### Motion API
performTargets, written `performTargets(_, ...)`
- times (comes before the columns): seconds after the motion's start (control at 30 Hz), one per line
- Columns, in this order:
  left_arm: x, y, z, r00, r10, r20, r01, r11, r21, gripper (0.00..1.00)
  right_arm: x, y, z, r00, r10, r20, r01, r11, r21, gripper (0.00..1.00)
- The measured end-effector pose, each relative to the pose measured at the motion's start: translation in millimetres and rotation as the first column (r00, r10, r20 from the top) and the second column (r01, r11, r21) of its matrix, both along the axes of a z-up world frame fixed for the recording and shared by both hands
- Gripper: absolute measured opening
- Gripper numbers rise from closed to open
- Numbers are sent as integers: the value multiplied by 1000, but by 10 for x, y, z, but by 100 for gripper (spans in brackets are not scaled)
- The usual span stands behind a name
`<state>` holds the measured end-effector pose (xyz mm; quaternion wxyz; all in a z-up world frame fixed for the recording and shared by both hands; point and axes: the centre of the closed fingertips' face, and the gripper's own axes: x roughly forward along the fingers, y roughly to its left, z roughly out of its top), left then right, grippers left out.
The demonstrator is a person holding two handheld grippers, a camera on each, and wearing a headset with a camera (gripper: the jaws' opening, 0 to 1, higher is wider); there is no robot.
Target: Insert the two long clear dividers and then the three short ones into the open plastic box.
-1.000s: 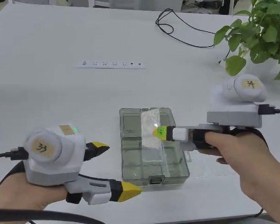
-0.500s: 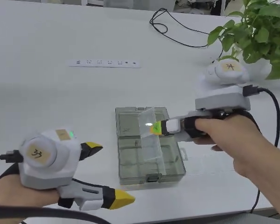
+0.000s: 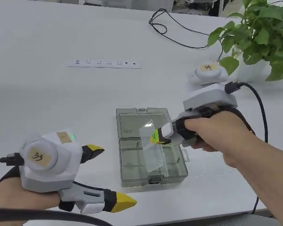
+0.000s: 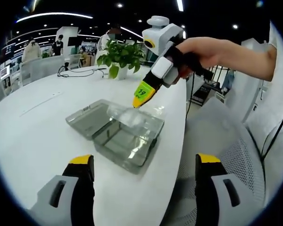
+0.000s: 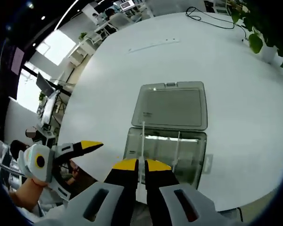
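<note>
Currently: one divider over the tray, not yet seated

Progress. The open plastic box (image 3: 132, 165) lies near the front edge of the white table (image 3: 47, 103), with its lid folded flat behind the tray. The right gripper (image 3: 154, 138) hangs above the middle of the tray with a clear divider (image 3: 153, 153) pinched at its upper edge. The sheet hangs down at a tilt, its lower edge at or just inside the tray. I judge this as mid-insertion, with the piece not yet in its slots. In the right gripper view a second thin upright line (image 5: 178, 147) stands in the tray beside the held sheet. It is possibly a divider already seated, but clear plastic against clear plastic is too faint to be sure. At best, then, one piece is in and one is in hand; the rest remain to be fetched and placed.

Jaws. Right: clenched on the divider, tips nearly together with only the thin sheet between them, touching nothing else. Left gripper (image 3: 117, 175): jaws spread wide with nothing between them, held to the left of the tray's front, apart from the box.
</note>
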<state>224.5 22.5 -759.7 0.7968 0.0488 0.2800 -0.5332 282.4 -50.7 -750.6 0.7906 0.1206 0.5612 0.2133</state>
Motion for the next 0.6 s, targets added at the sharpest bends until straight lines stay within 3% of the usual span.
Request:
performTargets(0.33,9,24,0,1000,0,-9,0,1000,-16,88,-23,3,-146,998,-50,-42,49,998,-29,7)
performTargets(0.6,9,30,-9,1000,3,-21,-3,1000,-29,88,-15,-21,-224,994,-91,-64,90,996,-18,7)
